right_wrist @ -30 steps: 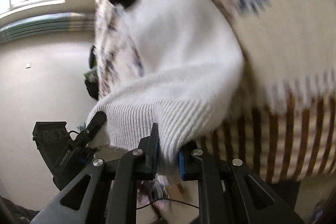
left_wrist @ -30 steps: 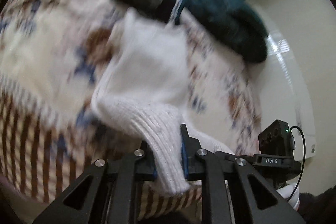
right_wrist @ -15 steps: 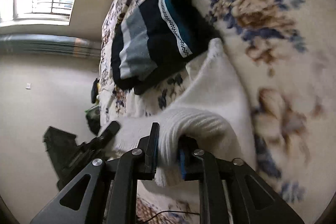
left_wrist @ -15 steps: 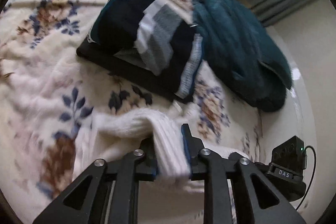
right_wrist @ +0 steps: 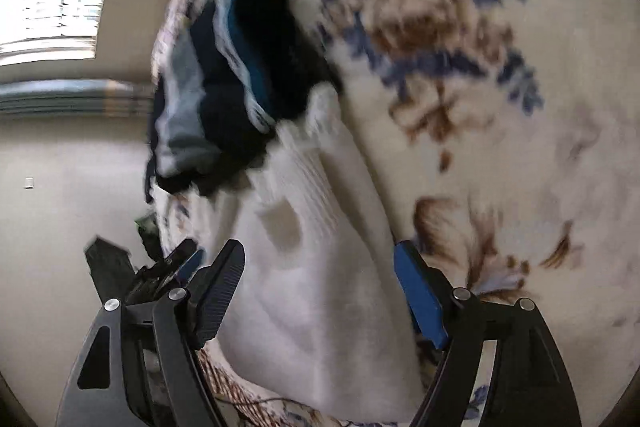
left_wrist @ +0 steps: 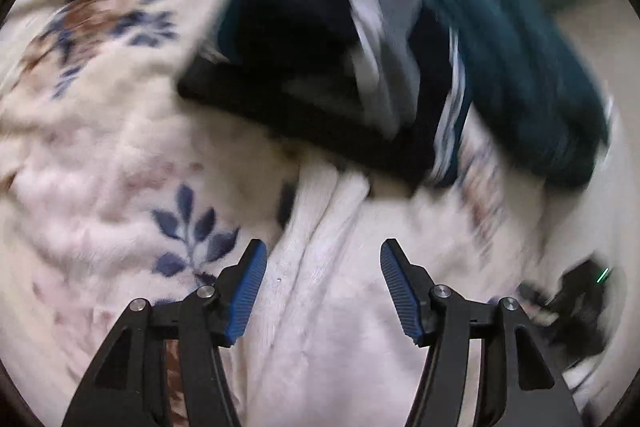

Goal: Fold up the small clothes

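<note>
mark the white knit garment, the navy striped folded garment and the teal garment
white knit garment (right_wrist: pixel 320 299), right wrist view, flat body.
navy striped folded garment (left_wrist: pixel 320 67), left wrist view, dark middle.
teal garment (left_wrist: pixel 512 67), left wrist view, middle of the heap.

Bed: we see a floral blanket (left_wrist: pixel 100 155) covering it | on blanket: white knit garment (left_wrist: pixel 332 307) | just beyond garment: dark folded clothes (left_wrist: pixel 320 47) | beside those: teal garment (left_wrist: pixel 512 67)

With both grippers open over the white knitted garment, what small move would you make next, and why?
Probably draw both grippers back. The left gripper and right gripper stand open, and the white knitted garment lies released on the floral blanket, so a fresh grip should follow.
</note>
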